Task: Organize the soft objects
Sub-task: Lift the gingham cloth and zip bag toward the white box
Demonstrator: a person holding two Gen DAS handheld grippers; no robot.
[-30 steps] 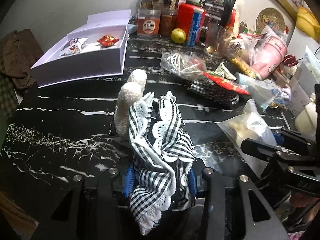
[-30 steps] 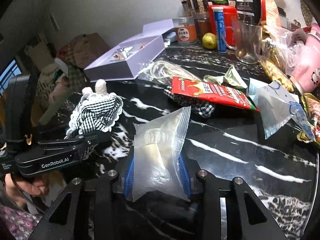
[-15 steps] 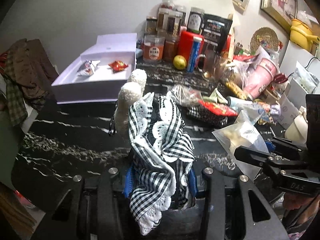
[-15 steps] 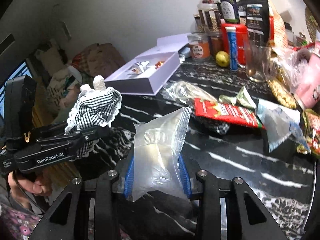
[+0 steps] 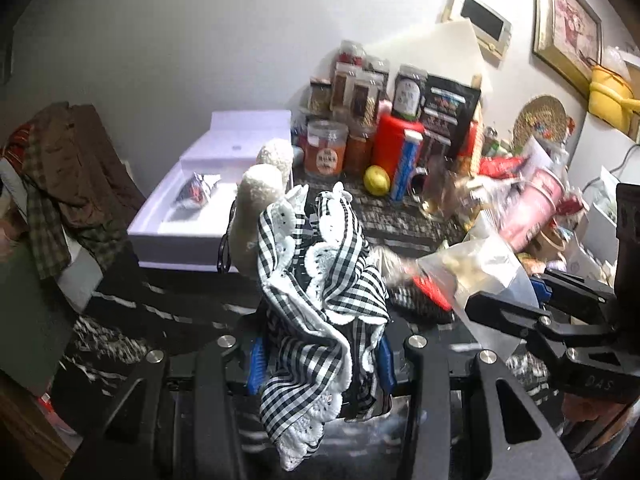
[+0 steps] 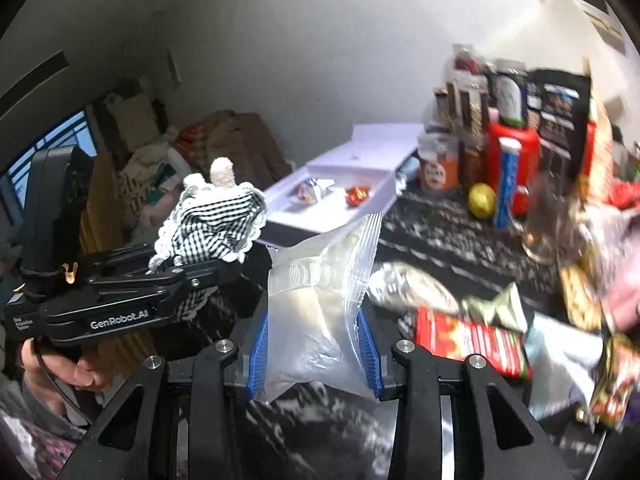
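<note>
The checked cloth toy [image 5: 320, 300], pinched upright in the left claw [image 5: 320, 364], is held nearer the open white box [image 5: 192, 236] than the clear bag [image 6: 320, 320], pinched in the right claw [image 6: 312, 352].

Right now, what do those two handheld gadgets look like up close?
Both are matte black plastic tools with angular linkage arms, silver screws and ribbed blue pads inside the fingers. The left tool carries white "GenRobot.AI" lettering on its side, a small brass clip and a black cable. The right tool shows embossed letters. A floral-patterned sleeve shows at the bottom corner.
</note>
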